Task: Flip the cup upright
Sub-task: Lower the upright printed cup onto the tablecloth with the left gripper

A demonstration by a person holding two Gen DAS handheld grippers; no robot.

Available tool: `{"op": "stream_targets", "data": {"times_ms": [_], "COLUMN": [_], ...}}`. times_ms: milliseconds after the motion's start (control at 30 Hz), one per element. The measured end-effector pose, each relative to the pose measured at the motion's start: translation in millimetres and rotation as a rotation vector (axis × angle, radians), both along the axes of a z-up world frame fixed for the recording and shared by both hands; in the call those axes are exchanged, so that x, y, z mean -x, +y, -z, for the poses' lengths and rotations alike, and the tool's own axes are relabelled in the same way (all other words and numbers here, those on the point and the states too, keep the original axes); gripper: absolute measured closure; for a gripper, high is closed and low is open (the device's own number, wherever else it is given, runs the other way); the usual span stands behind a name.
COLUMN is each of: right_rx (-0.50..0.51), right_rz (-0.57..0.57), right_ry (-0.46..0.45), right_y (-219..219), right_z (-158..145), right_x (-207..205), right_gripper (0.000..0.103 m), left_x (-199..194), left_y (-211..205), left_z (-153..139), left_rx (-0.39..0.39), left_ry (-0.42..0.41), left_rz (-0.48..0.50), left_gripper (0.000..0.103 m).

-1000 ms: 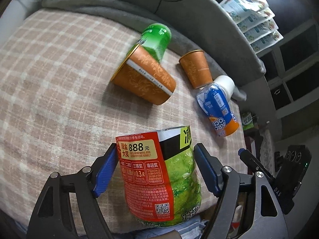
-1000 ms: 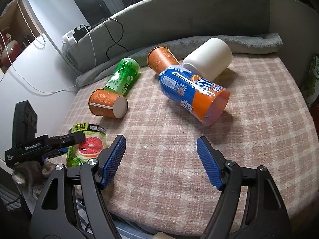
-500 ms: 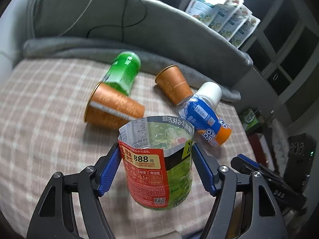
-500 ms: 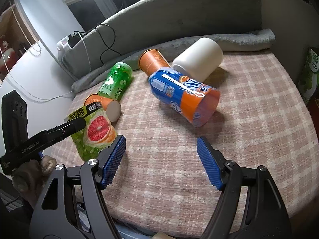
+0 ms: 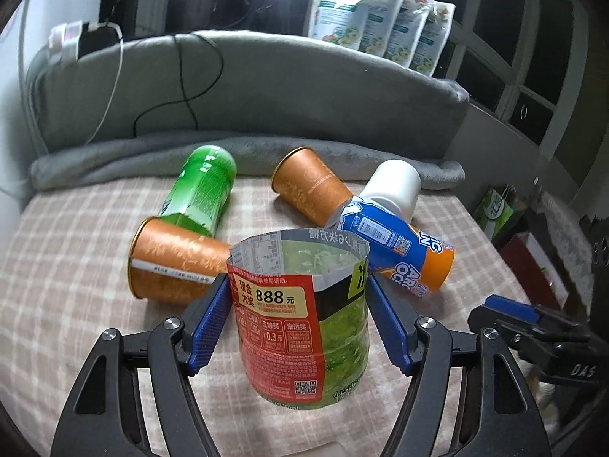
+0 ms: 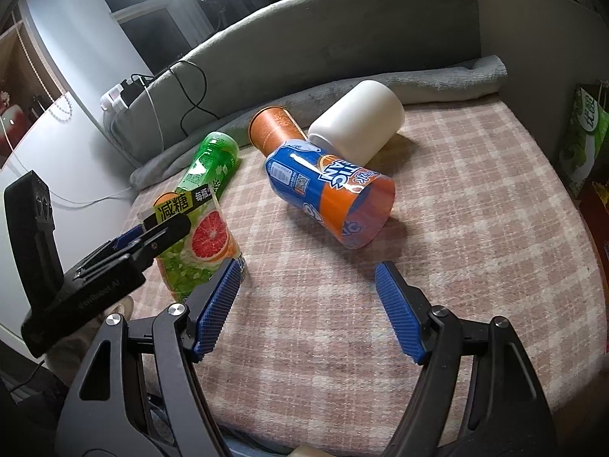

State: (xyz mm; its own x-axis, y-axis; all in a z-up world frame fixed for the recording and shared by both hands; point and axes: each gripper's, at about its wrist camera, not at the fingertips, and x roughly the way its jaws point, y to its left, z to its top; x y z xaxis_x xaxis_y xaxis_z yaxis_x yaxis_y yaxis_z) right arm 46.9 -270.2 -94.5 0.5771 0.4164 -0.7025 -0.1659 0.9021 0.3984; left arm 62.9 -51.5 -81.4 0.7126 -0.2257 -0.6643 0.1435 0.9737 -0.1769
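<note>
My left gripper point(image 5: 298, 306) is shut on a cut-bottle cup with a red and green label point(image 5: 304, 327). The cup stands upright, open end up, its base at the checked tablecloth point(image 5: 76, 266). In the right wrist view the same cup point(image 6: 198, 243) shows a grapefruit picture, with the left gripper's fingers point(image 6: 152, 240) around it. My right gripper point(image 6: 308, 304) is open and empty, low over the cloth, right of that cup.
Several cups lie on their sides: a blue and orange one point(image 6: 331, 194), a white one point(image 6: 357, 122), two orange paper cups point(image 5: 179, 262) point(image 5: 310, 186) and a green one point(image 5: 201, 190). A grey blanket point(image 5: 114, 160) and padded backrest line the far edge.
The left gripper has tipped the red and green cup from tilted to upright and brought it down toward the cloth. The right gripper has stayed open and moved little.
</note>
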Motion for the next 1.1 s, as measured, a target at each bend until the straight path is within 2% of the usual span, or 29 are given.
{"op": "stream_targets", "data": {"times_ms": [133, 367, 1100], "right_rx": [-0.003, -0.003, 0.003], "right_rz": [0.006, 0.004, -0.004], "right_ry": [-0.003, -0.009, -0.033], "right_y": [-1, -1, 7], "right_z": [-1, -3, -15], "right_x": [1, 3, 15], "right_gripper": [0.027, 0.027, 0.027], "left_x": [3, 8, 26], "left_y": [-6, -7, -2], "left_z": [0, -2, 1], "left_rx": [-0.034, -0.038, 0.041], "left_ry": [-0.025, -0.022, 0.063], "left_rz": [0.013, 0.023, 0.083], "left_gripper": [0.032, 0.032, 0.032]}}
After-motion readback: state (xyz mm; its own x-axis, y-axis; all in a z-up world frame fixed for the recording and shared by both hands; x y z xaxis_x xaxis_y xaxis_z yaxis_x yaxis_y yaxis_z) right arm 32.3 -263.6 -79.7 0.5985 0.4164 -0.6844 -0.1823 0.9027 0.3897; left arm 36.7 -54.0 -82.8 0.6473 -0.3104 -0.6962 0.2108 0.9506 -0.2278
